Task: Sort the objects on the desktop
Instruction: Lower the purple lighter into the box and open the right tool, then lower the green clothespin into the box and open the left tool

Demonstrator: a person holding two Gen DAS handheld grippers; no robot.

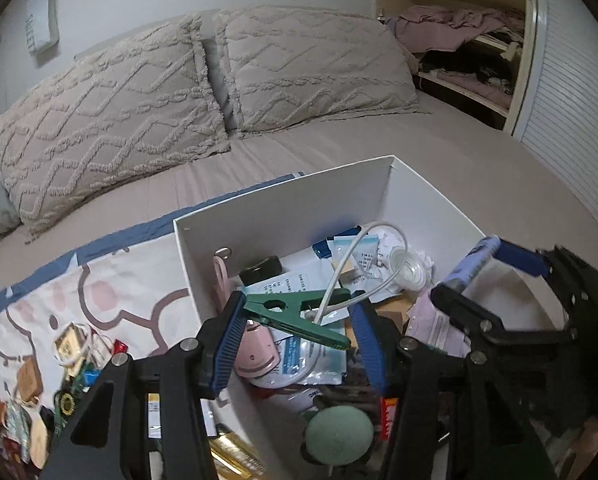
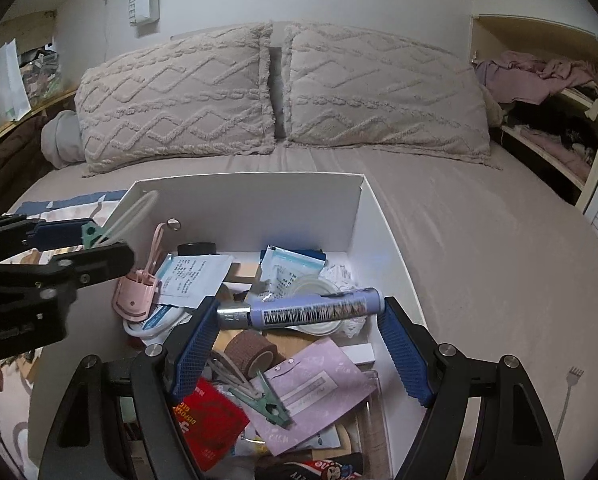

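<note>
Your left hand-held gripper (image 1: 299, 336) pinches a green clothespin (image 1: 299, 312) over the white box (image 1: 283, 200); your right hand-held gripper (image 2: 299, 320) clamps a lavender tube (image 2: 311, 310) lengthwise above the box's clutter. Beyond: bed (image 2: 479, 240), two pillows (image 2: 179, 96).

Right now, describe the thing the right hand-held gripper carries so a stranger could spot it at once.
Find the white box on the bed, full of small clutter. Above it, the right hand-held gripper holds a lilac tube crosswise between its blue pads. Unlike the flat packets below, it is a cylinder with a silver end and a barcode.
</note>
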